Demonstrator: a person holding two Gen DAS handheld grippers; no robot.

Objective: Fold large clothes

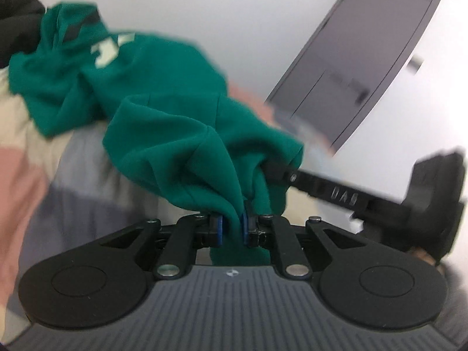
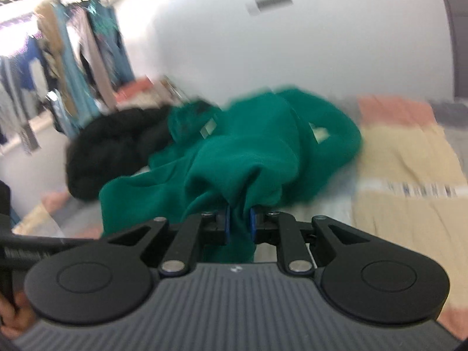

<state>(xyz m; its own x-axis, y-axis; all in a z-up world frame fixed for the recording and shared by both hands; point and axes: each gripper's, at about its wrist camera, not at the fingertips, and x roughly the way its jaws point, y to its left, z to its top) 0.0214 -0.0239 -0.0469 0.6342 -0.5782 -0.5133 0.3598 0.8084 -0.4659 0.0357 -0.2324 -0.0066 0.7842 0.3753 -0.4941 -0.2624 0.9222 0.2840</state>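
Note:
A large green sweatshirt with white print lies crumpled over a bed. My left gripper is shut on a bunched fold of its fabric. In the left wrist view the right gripper's black body reaches in from the right, its tips buried in the green cloth. In the right wrist view my right gripper is shut on another fold of the same sweatshirt, which trails away over the bed. Both views are motion-blurred.
The bed cover has beige, pink and grey patches. A black garment lies beside the sweatshirt. A clothes rack with hanging clothes stands at the back left. A dark panel is on the white wall.

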